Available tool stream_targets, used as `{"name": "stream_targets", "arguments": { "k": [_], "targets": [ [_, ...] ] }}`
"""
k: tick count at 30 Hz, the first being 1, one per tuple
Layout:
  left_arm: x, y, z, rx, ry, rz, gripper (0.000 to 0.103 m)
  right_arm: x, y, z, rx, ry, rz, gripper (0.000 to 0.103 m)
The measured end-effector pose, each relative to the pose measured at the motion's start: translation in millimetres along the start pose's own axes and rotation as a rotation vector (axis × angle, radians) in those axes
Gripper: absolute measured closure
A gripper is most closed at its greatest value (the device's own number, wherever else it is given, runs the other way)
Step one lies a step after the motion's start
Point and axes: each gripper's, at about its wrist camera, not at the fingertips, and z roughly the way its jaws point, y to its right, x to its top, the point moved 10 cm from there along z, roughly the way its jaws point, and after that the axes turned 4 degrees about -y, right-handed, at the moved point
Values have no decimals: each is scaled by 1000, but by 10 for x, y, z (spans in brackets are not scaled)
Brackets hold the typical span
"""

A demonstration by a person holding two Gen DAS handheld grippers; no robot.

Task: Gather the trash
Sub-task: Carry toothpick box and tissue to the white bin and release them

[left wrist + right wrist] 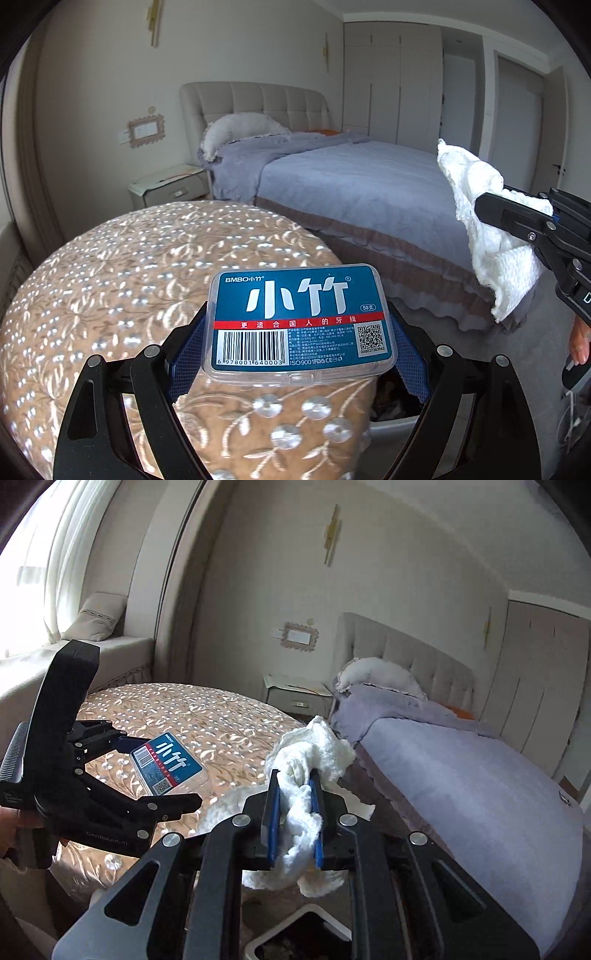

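Observation:
A clear plastic floss box (299,321) with a blue label is clamped flat between the blue pads of my left gripper (297,332), above the edge of a round table (129,277). The right wrist view shows the same box (166,766) in the left gripper (155,771) at the left. My right gripper (295,790) is shut on a crumpled white tissue (314,753), which bulges out ahead of and below the pads. In the left wrist view that tissue (487,229) hangs from the right gripper (495,206) at the right edge. Both are held in the air.
A white-rimmed bin (306,910) with dark contents stands on the floor under the right gripper; its rim (391,422) also shows beside the table. A bed (461,775) with a purple cover fills the right. A nightstand (295,694) stands by the headboard, a window seat (122,653) at left.

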Motion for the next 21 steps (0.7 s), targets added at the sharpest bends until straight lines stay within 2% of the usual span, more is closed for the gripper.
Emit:
{"name": "stream_targets", "arguments": {
  "k": [9, 16, 21],
  "targets": [
    [-160, 966, 473, -112, -56, 99, 17, -646, 482, -45, -49, -59, 99, 87],
    [-515, 1602, 1045, -197, -154, 148, 17, -1063, 732, 89, -69, -103, 142, 87],
    [-768, 1858, 1425, -227, -247, 190, 17, -1349, 949, 226, -76, -149, 196, 87]
  ]
}}
